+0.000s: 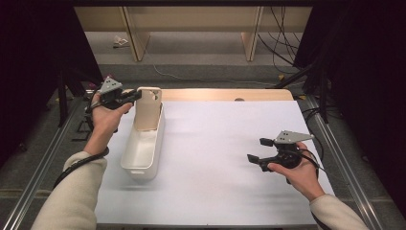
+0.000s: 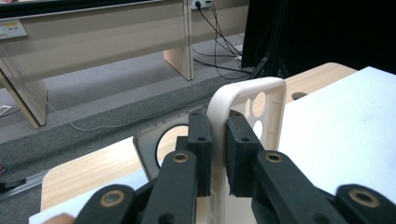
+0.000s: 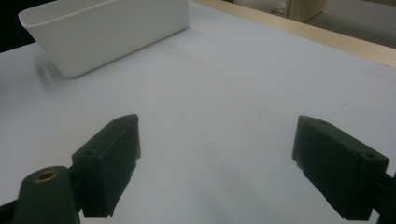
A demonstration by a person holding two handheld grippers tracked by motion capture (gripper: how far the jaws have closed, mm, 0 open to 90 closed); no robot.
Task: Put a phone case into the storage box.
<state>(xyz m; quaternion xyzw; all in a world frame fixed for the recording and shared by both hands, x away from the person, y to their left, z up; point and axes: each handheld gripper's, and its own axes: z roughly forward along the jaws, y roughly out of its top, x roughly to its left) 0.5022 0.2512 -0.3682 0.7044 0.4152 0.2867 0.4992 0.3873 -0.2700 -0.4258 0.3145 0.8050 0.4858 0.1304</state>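
A lab recording bay.
Dark curtains [image 1: 28, 57] flank the white-topped table [image 1: 215, 158]; beyond it, loose cables [image 1: 282, 38] trail over grey carpet beneath plain wooden benches [image 1: 191, 19].

Nothing I can actually read from my end. There are small label stickers [image 2: 11, 29] on the pale wooden bench in the left gripper view, but any print on them is too blurry to make out.

The white-covered table [image 1: 225, 191] carries the work; wooden desk legs [image 1: 250, 45] stand on grey floor beyond its far edge; black cables [image 1: 280, 43] trail beyond its far right corner; a paper scrap [image 1: 120, 42] lies beyond its far left.
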